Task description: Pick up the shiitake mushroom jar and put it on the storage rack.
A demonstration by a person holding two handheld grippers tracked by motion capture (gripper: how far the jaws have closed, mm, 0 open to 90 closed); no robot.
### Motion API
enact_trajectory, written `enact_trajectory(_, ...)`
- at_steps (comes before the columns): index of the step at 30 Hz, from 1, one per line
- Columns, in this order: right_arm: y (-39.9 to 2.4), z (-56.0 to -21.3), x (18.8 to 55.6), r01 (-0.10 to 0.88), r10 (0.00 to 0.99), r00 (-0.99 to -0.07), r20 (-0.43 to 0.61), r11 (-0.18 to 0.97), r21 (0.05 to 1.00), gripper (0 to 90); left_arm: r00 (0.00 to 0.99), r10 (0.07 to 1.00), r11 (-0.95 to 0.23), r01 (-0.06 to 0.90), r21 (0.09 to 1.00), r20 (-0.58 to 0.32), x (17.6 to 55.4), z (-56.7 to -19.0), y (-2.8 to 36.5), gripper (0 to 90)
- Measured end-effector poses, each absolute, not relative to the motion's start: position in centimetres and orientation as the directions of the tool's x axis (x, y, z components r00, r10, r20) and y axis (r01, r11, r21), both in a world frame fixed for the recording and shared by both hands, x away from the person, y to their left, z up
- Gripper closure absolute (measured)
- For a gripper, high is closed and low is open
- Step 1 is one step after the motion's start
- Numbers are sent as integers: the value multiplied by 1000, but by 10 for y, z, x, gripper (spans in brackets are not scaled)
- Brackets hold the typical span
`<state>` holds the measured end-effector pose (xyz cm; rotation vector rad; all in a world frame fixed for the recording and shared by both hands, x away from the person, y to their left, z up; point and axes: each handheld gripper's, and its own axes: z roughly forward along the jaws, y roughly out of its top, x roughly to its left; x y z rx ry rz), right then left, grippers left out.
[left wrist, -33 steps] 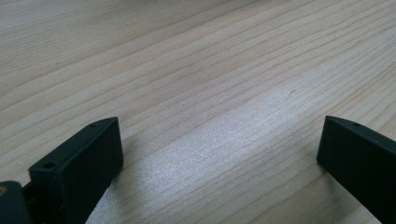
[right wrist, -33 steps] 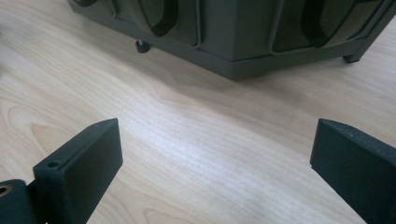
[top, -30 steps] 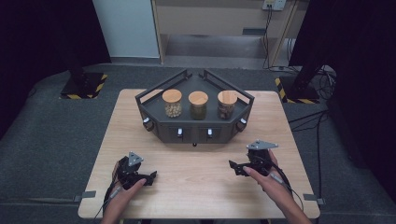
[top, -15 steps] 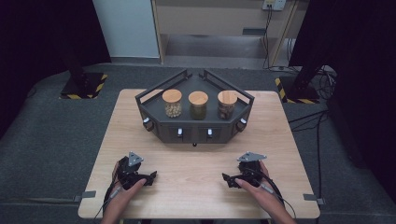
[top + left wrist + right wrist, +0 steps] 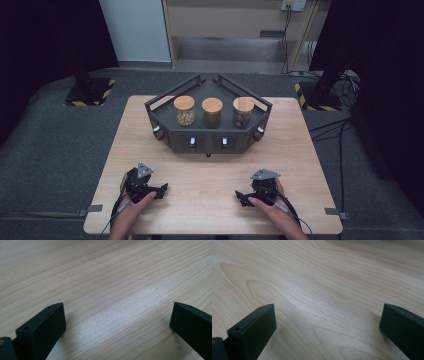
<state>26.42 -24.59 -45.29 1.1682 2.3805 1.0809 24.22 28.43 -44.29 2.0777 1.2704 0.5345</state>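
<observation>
- Step in hand: both grippers rest low on the near part of the wooden table (image 5: 210, 175), apparently at a resting stance, with no grasp begun.
- Left gripper (image 5: 161, 190): jaws spread wide, only bare wood between them, as the left gripper view confirms.
- Right gripper (image 5: 241, 197): its jaws have just been opening and now stand wide apart, nothing between them.
- Nearest things: three cork-lidded jars, the left jar (image 5: 184, 110), middle jar (image 5: 212, 112) and right jar (image 5: 243, 111), stand upright in a row on the dark angular rack (image 5: 207, 142), well apart from both grippers.
- Next move, as judged: a forward reach, rising above the rack's front wall before descending on a jar.
- Room: open tabletop lies between hands and rack; the raised rack rails and near table edge bound the path.
</observation>
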Motion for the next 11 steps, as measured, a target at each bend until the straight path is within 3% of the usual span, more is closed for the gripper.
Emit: enact_trajectory(11,-237,-453,259,543,771,-636,21,428,723,4,451,892,-330,634,700,13,242,-443,284,0)
